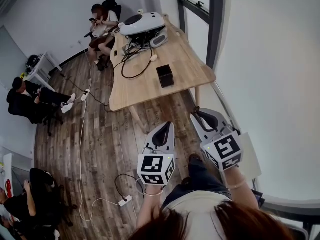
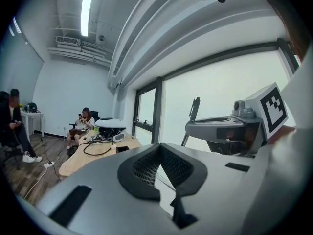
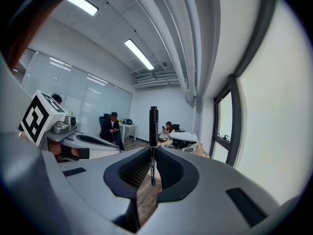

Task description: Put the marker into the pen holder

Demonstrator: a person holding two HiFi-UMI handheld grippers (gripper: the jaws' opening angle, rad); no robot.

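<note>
The black square pen holder (image 1: 165, 76) stands on the near right part of a wooden table (image 1: 145, 86), well ahead of both grippers. In the right gripper view a thin black marker (image 3: 153, 126) stands upright between the pads, with my right gripper (image 3: 153, 153) shut on it. In the head view that right gripper (image 1: 201, 116) hangs over the floor just short of the table's near corner. My left gripper (image 1: 162, 130) is beside it, to its left. Its jaws meet at the tips with nothing between them (image 2: 159, 148). The pen holder (image 2: 123, 149) shows small and far in the left gripper view.
A white device (image 1: 142, 23) and black cables (image 1: 132, 54) lie on the table's far end. People sit in chairs at the far end (image 1: 102, 24) and at the left (image 1: 35, 96). A cord and power strip (image 1: 125, 200) lie on the wood floor. A window wall runs along the right.
</note>
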